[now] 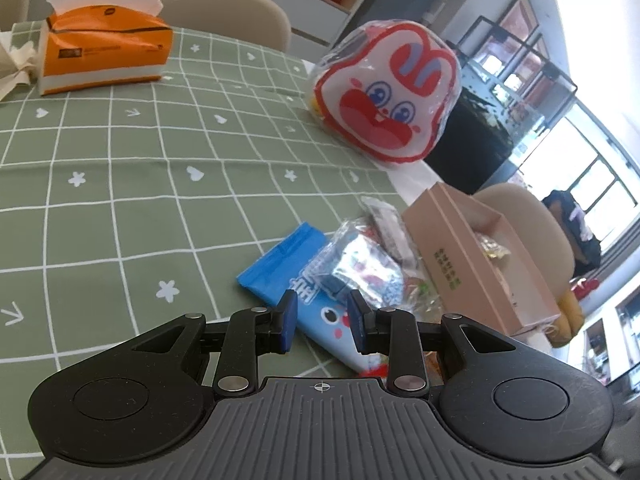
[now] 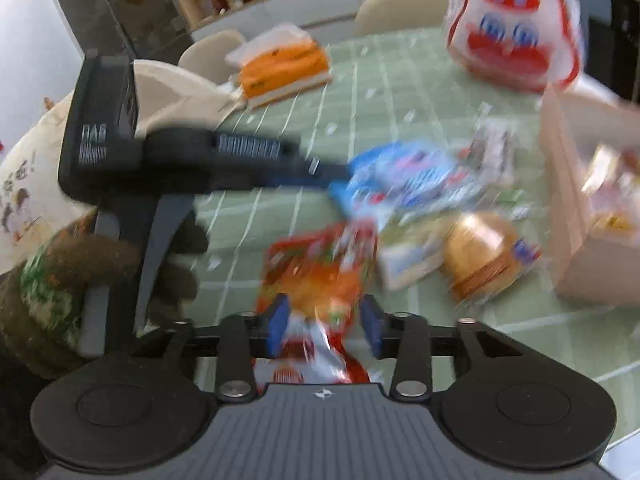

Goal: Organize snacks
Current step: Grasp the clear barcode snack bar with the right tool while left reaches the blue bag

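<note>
A long blue snack packet (image 1: 276, 268) with a cartoon face lies on the green checked tablecloth (image 1: 120, 184). My left gripper (image 1: 323, 322) is shut on it, a pad at each long edge. In the right wrist view the same left gripper (image 2: 336, 172) meets the blue packet (image 2: 400, 176) at its near end. My right gripper (image 2: 325, 322) is shut on a crinkly red and orange snack bag (image 2: 320, 264), which runs back under the gripper body. A pink cardboard box (image 1: 480, 264) with small sweets inside stands to the right of the snack pile; the right wrist view is blurred.
A big rabbit-face bag (image 1: 384, 96) stands behind the pile. An orange tissue pack (image 1: 104, 52) sits at the far left. A wrapped bun (image 2: 484, 256) and small packets lie between the red bag and the pink box (image 2: 568, 184). A gloved hand (image 2: 80, 264) holds the left gripper's handle. Beige chairs (image 1: 236, 8) ring the table.
</note>
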